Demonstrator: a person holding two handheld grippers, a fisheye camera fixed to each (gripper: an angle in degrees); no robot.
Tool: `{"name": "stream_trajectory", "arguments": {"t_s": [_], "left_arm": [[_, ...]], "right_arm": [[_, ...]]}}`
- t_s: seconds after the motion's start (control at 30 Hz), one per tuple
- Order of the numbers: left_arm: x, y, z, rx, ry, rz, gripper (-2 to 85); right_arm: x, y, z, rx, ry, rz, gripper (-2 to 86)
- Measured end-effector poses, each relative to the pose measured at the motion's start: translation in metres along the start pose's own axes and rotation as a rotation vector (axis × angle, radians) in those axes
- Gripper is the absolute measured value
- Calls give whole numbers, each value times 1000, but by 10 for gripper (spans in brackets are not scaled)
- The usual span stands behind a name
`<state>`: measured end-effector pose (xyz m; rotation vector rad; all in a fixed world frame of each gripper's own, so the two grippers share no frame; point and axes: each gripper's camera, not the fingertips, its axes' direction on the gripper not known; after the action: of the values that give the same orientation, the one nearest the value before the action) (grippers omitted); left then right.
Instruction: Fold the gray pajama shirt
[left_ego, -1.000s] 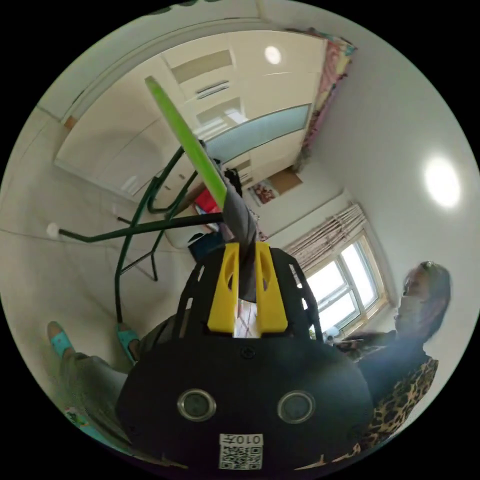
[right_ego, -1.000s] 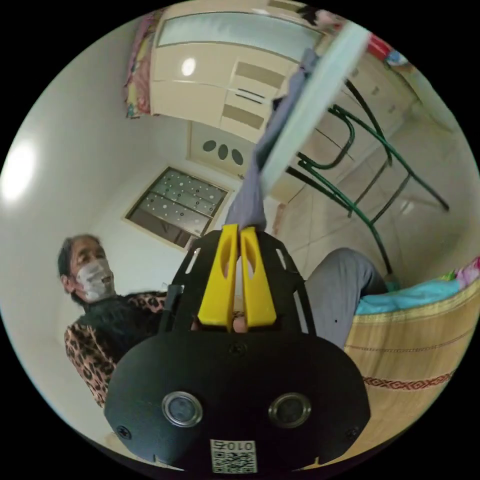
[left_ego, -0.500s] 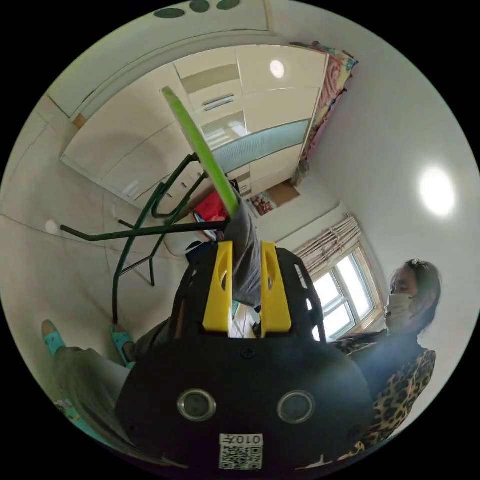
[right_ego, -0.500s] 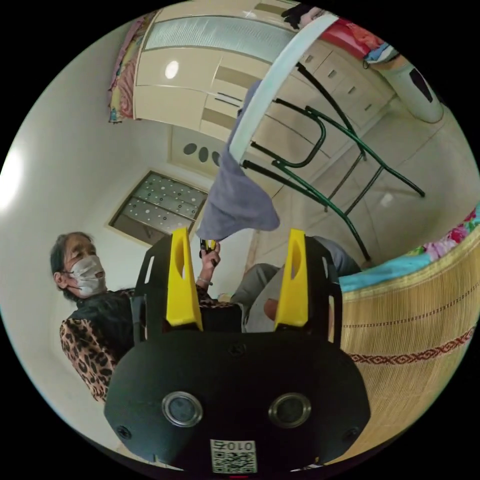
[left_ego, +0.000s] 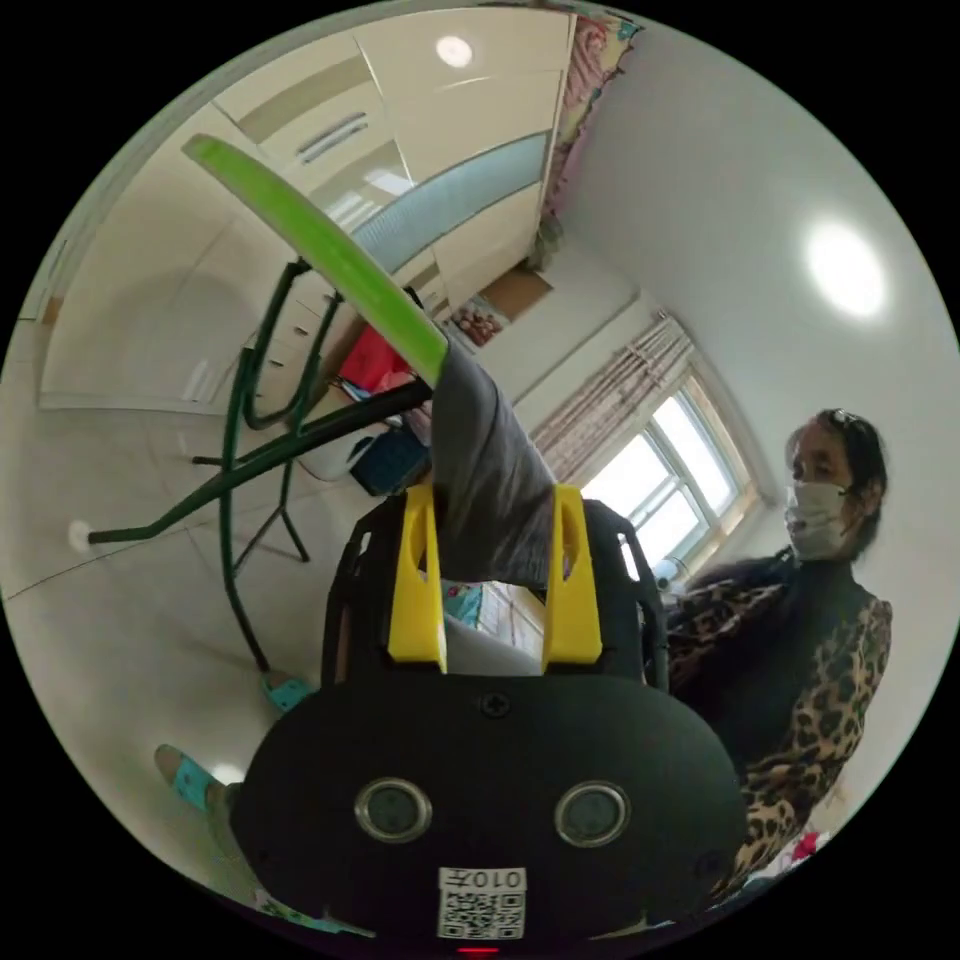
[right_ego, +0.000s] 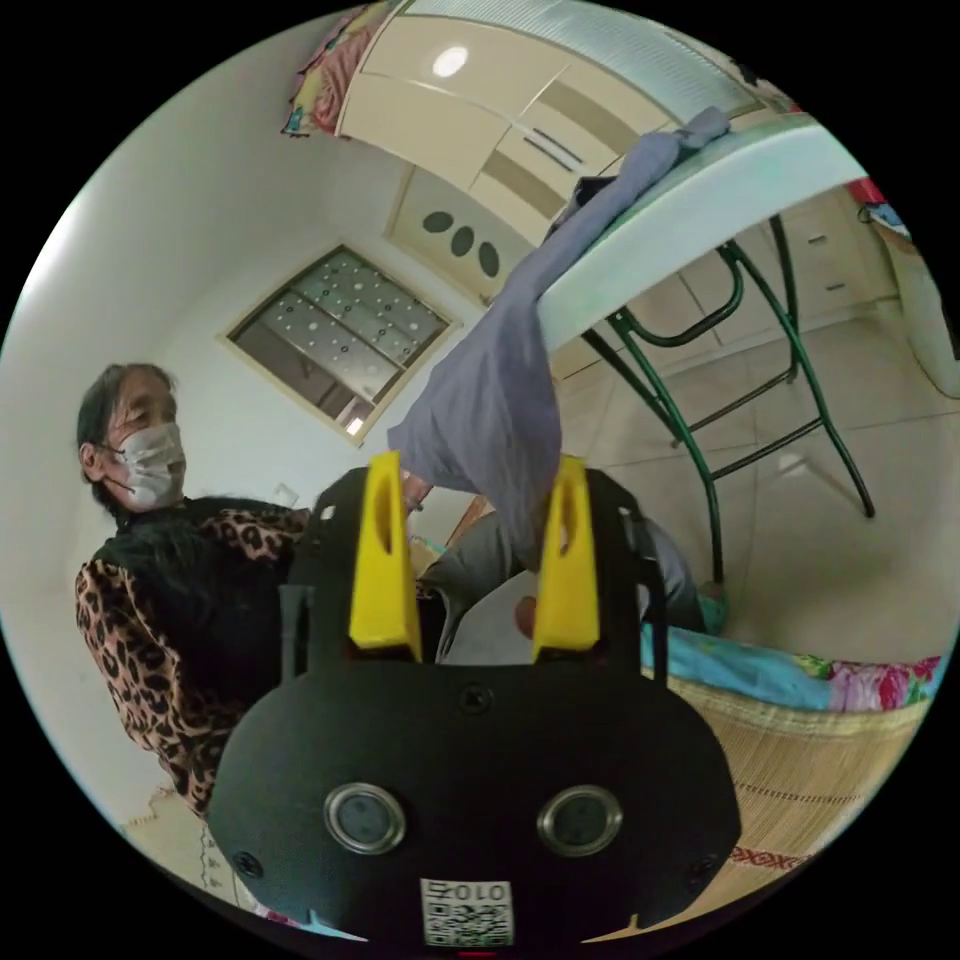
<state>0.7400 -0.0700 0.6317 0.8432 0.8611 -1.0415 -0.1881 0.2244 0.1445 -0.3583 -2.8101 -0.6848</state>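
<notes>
**Shirt edge hangs free off the table, both grippers released**

The folding table (right_ego: 690, 215) with its green metal legs (right_ego: 712, 480) is seen from below in both views; in the left gripper view its rim (left_ego: 320, 245) reads bright green. The gray pajama shirt (right_ego: 500, 400) lies on the tabletop with a good part draped over the near edge and hanging down toward the grippers. A person in a leopard-print top (left_ego: 830, 690) sits just behind them.

In the right gripper view the right gripper (right_ego: 470, 545) has its yellow jaws spread apart, the hanging cloth dangling in front of the gap but not pinched. In the left gripper view the left gripper (left_ego: 495, 575) is likewise spread, and a hanging fold of the shirt (left_ego: 490, 480) drops between the jaws without either one pressing on it.

The likely trouble is weight: with so much fabric over the edge and nothing holding it, the shirt could slide off the table to the floor. A regrasp could also catch one loose layer only, dragging the garment askew and spoiling any fold line already laid on top.
</notes>
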Motion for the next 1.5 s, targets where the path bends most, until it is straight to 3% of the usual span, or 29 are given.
{"name": "stream_trajectory", "arguments": {"t_s": [0.03, 0.07, 0.3, 0.43, 0.6, 0.77, 0.83, 0.9, 1.0, 1.07, 1.2, 1.33, 1.43, 1.5], "left_arm": [[2, -1, 4, -19, 30, 14, 106], [9, -2, 10, -65, 66, 39, 87], [90, -36, 9, -193, 85, 193, 36], [134, -85, 11, -280, 71, 286, 31], [165, -220, 20, -362, 93, 432, 32], [120, -408, 49, -332, 88, 420, 40], [77, -479, 66, -299, 61, 344, 41], [-18, -559, 101, -324, 26, 118, 44], [-152, -592, 133, -287, -11, -312, 47], [-195, -592, 145, -236, 4, -443, 47], [-225, -604, 162, -258, 6, -544, 52], [-218, -637, 165, -323, 45, -528, 56], [-206, -667, 171, -373, 92, -422, 61], [-231, -668, 173, -382, 3, -607, 66]], "right_arm": [[-6, 0, 7, -22, -37, -22, 70], [-16, 0, 12, -42, -64, -44, 52], [-81, -12, -10, 32, -184, -174, 34], [-118, -57, -18, -23, -169, -258, 31], [-124, -152, -37, -47, -182, -328, 30], [-49, -325, -87, 94, -184, -281, 31], [2, -381, -101, 179, -222, -163, 30], [61, -428, -108, 255, -229, -35, 30], [164, -478, -107, 337, -170, 276, 30], [212, -492, -100, 351, -117, 471, 30], [235, -506, -92, 245, -12, 578, 32], [242, -513, -115, 384, -162, 573, 38], [254, -519, -122, 408, -138, 635, 59], [269, -511, -121, 429, -109, 767, 83]]}}
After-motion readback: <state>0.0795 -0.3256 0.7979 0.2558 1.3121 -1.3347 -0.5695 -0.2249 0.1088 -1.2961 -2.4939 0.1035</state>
